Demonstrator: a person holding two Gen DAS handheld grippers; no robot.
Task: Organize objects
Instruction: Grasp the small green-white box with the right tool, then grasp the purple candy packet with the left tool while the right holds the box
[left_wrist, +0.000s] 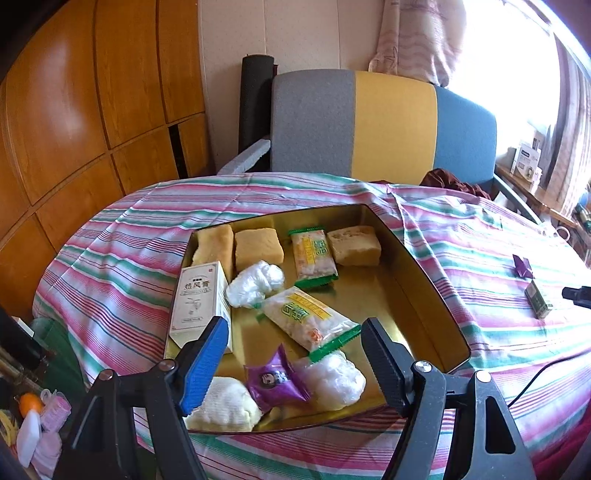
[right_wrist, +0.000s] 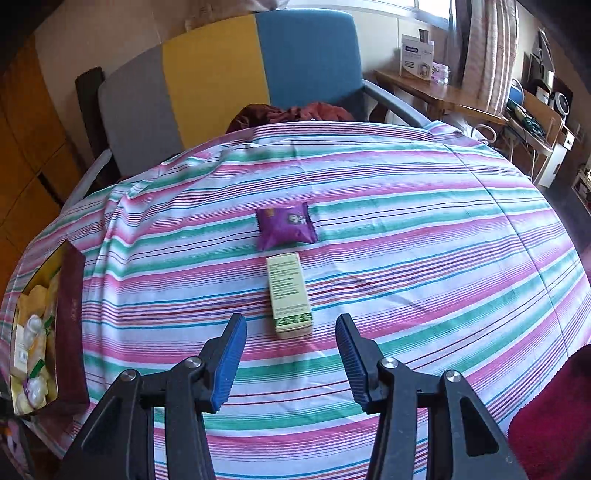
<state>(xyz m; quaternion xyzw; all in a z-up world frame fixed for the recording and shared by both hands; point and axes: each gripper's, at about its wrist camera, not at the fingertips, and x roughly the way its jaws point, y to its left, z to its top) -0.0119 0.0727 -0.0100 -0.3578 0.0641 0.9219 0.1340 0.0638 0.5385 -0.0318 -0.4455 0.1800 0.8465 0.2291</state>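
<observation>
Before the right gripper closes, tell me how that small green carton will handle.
The green carton lies flat on the striped cloth, so it probably won't roll. Cardboard faces look stiff yet crushable. Likely light; the open right gripper could nudge it.

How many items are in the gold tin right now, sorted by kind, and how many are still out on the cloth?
In the gold tin:
Unwrapped cake blocks: 3
Green-edged packets: 2
White wrapped lumps: 3
Purple packet: 1
White box: 1
On the cloth:
Purple packet: 1
Small green box: 1
Total: 12
</observation>
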